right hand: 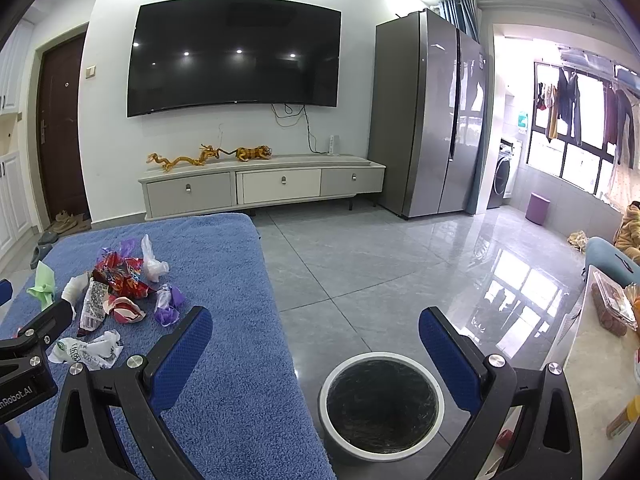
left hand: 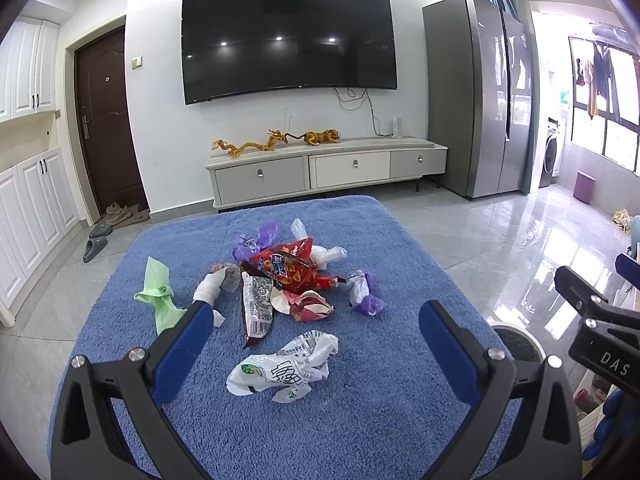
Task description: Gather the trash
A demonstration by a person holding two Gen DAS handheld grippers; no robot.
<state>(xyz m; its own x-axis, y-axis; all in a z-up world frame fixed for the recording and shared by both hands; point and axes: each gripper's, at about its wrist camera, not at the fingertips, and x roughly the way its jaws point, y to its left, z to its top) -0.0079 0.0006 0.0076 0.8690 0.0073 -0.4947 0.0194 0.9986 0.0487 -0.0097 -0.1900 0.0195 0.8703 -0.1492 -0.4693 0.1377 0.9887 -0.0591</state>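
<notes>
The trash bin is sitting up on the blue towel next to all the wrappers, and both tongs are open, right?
Not quite. The trash bin stands on the grey tiled floor, beside the blue towel, not on it; the right wrist view shows this. The wrappers do lie on the towel, and both the left tongs and the right tongs are open.
</notes>
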